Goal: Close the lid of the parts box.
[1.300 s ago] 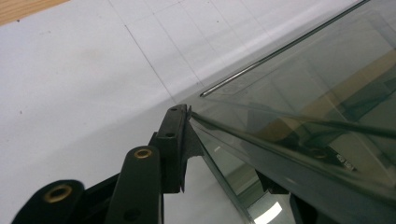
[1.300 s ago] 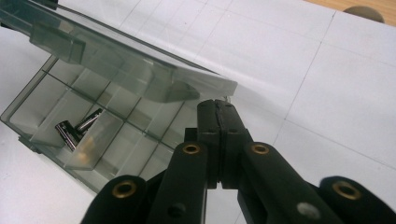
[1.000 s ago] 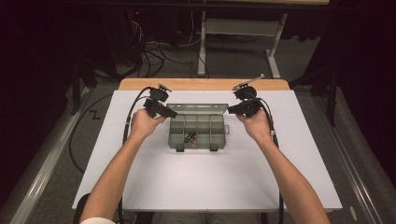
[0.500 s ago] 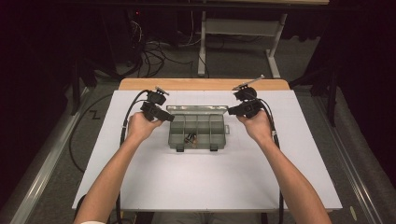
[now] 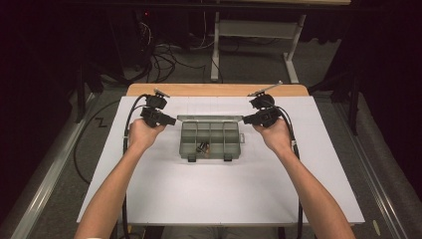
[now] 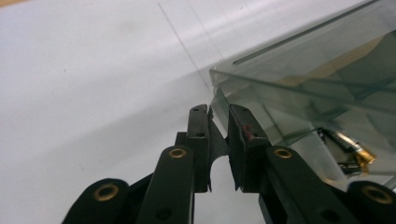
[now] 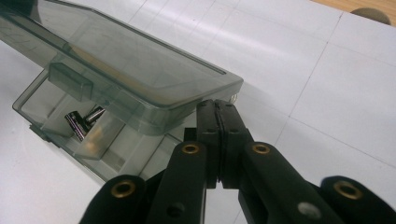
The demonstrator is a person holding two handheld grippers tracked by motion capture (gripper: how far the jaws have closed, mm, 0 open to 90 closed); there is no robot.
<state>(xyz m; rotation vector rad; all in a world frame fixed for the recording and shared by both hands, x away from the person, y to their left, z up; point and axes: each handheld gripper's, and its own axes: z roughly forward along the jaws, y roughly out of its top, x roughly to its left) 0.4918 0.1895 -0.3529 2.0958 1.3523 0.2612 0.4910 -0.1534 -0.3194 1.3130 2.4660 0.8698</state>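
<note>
Two tools flank compartment box (image 5: 211,140) on tabletop (image 5: 224,199): left tool (image 6: 218,140) just closed, nothing visibly gripped; right tool (image 7: 219,122) shut beneath lid (image 7: 140,79) corner, apparently propping it.

Compartment box (image 5: 211,140) mid-table (image 5: 209,199), lid (image 7: 140,79) tilted above it, left tongs (image 5: 173,121) and right tongs (image 5: 245,119) flanking (small parts (image 5: 202,147) inside)

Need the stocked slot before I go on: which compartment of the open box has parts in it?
The near-row compartment, second from the left in the high view of the box: small metal parts lie in it, while the others look empty.
</note>
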